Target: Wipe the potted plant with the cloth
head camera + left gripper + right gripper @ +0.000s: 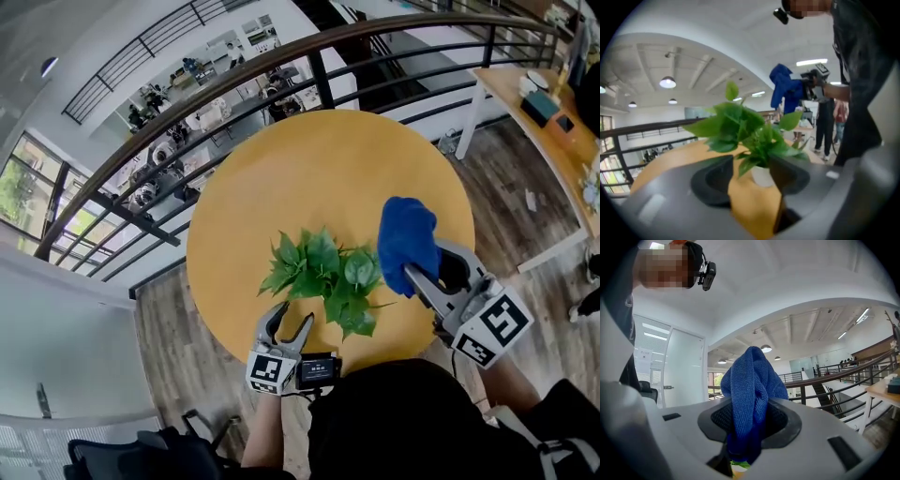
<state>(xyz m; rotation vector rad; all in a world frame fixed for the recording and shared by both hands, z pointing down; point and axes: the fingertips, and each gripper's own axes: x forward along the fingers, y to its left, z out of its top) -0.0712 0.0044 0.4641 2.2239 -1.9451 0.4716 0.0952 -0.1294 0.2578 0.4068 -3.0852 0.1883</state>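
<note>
The potted plant (326, 278) with broad green leaves stands on the round yellow table (281, 178), near its front edge. My left gripper (289, 321) is low at the table's near edge, just before the plant, jaws open and empty. In the left gripper view the white pot (761, 176) and leaves (740, 126) show ahead between the open jaws, apart from the pads. My right gripper (424, 274) is to the right of the plant, shut on a blue cloth (408, 239). The cloth (750, 394) bunches upward out of the shut jaws.
A curved dark railing (281, 66) runs behind the table with a lower floor beyond it. A wooden desk (534, 103) with small items stands at the far right. A dark chair (141, 455) is at the bottom left. Wood floor surrounds the table.
</note>
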